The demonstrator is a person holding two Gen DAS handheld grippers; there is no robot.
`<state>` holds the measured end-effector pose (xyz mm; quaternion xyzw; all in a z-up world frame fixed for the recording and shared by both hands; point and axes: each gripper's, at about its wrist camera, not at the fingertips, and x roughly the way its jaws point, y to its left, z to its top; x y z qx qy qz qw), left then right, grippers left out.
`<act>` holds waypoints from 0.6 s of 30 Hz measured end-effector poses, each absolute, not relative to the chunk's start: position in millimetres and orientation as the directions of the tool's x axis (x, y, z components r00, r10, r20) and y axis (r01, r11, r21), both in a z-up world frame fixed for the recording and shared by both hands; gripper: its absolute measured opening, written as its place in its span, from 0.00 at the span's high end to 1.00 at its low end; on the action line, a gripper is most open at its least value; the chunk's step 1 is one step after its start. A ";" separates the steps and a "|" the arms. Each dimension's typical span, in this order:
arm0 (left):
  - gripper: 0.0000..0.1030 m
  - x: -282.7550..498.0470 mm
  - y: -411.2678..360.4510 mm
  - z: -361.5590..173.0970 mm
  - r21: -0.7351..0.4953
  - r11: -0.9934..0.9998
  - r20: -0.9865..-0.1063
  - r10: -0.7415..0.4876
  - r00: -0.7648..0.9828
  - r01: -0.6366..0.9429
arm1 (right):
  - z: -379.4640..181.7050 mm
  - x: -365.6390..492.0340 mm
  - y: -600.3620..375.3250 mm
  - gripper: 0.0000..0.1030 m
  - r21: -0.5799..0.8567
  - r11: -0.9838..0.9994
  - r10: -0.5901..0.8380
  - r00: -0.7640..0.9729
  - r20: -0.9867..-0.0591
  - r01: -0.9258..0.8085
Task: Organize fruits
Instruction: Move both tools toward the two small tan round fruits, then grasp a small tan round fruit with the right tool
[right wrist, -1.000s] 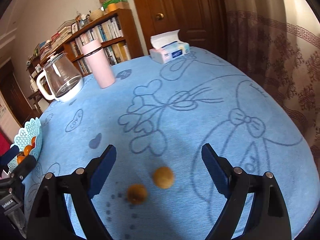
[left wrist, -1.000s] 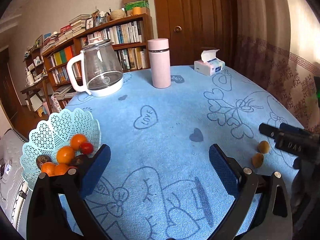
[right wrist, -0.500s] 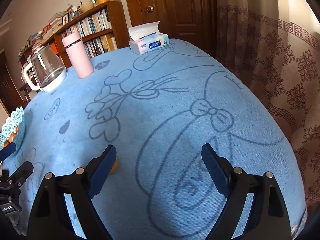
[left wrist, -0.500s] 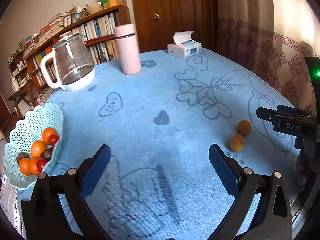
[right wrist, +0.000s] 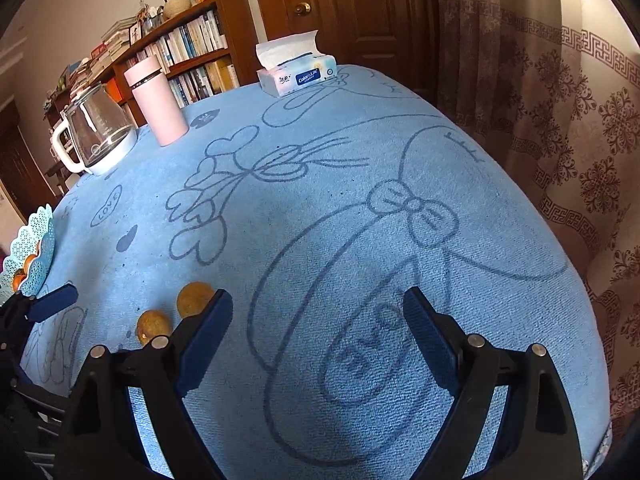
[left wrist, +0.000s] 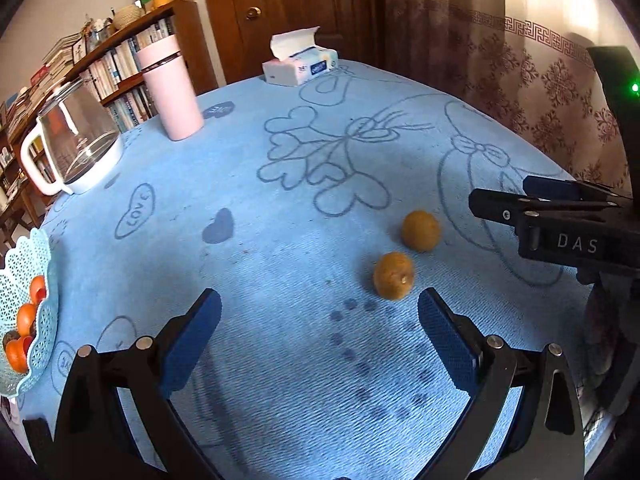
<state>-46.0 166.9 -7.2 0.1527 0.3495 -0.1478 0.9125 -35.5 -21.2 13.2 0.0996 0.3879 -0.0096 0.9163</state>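
A: Where are the two loose fruits, going by the tissue box point(left wrist: 300, 67)?

B: Both brown fruits lie on the blue tabletop point(left wrist: 280, 184) well toward the camera from the tissue box. The nearer brown fruit point(left wrist: 393, 275) and the farther brown fruit point(left wrist: 420, 230) sit just beside each other but apart, a thin strip of cloth between them.

A: And the left gripper point(left wrist: 320, 328)?

B: Its jaws stand wide with nothing between them, low over the cloth. The nearer fruit sits just ahead of the right-hand blue pad, outside the gap.

A: The right gripper point(right wrist: 318, 320)?

B: Jaws also spread wide and empty. In its own view both fruits lie just outside its left finger; the farther one is partly hidden behind that pad. From the left wrist view the black body of the right gripper reaches in from the right edge, lettered "DAS", near the farther fruit but not touching it.

A: The basket?

B: The pale blue lattice basket point(left wrist: 36, 344) is far left of the tissue box, at the tabletop's edge, holding orange fruits point(left wrist: 24, 318) and something red. A pink flask point(left wrist: 170, 88) and a glass kettle point(left wrist: 76, 148) stand left of the tissue box, with a bookshelf point(right wrist: 188, 48) behind them.
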 end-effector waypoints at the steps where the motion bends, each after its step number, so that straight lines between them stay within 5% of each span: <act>1: 0.03 -45.4 163.4 -8.1 0.179 0.906 -0.685 -0.165 0.709 0.384 | 12.7 -35.2 -22.1 0.16 0.184 0.979 0.067 0.698 -0.713 0.094; 5: 0.06 -40.0 153.7 -11.7 0.180 0.896 -0.695 -0.176 0.697 0.406 | 10.4 -33.9 -26.1 0.16 0.209 0.973 0.082 0.691 -0.718 0.102; 8: 0.18 -33.5 149.5 -16.4 0.159 0.890 -0.716 -0.195 0.671 0.427 | 10.4 -34.0 -26.9 0.16 0.216 0.971 0.084 0.692 -0.717 0.106; 18: 0.72 -29.2 142.5 -21.7 0.085 0.861 -0.735 -0.285 0.615 0.501 | 11.4 -34.6 -26.7 0.16 0.216 0.971 0.084 0.697 -0.712 0.104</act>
